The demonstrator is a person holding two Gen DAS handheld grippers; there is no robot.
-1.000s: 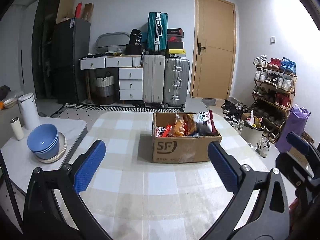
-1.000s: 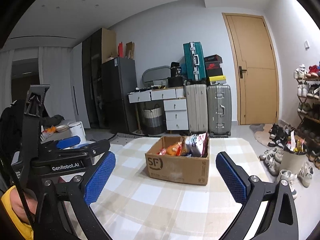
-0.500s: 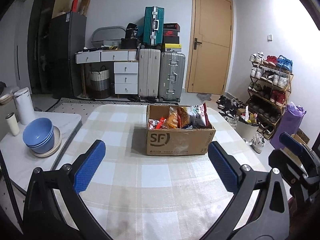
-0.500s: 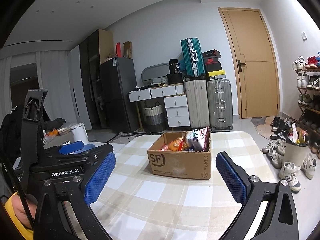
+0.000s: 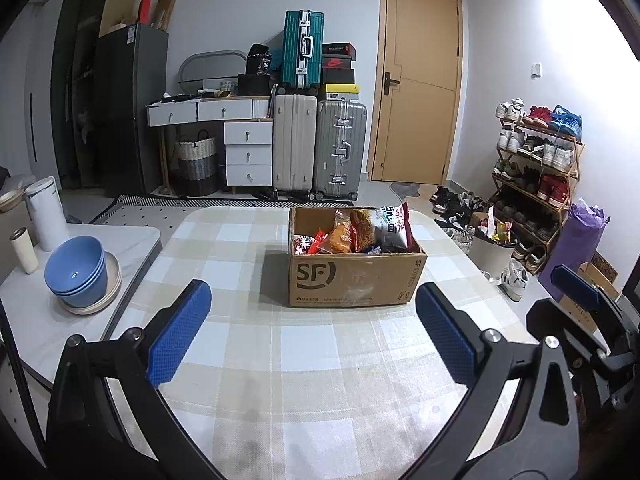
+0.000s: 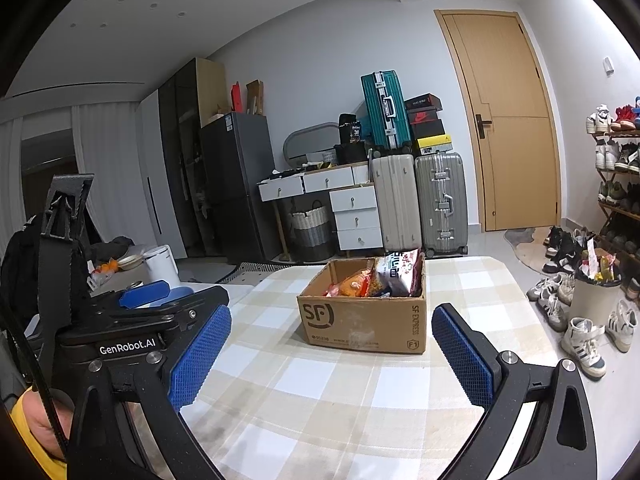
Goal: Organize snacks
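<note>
A brown SF cardboard box stands on the checked tablecloth, also in the right wrist view. It holds several snack bags, orange, red and dark ones, some sticking up above the rim. My left gripper is open and empty, above the cloth in front of the box. My right gripper is open and empty, also short of the box. The left gripper's body shows at the left of the right wrist view.
A side table at the left holds stacked blue bowls, a white kettle and a small flask. Behind stand drawers, suitcases and a door. A shoe rack and bin are at the right.
Both views have shifted: the box sat left of centre in the left wrist view half a second ago and is now right of centre and nearer. Both grippers stay open.
</note>
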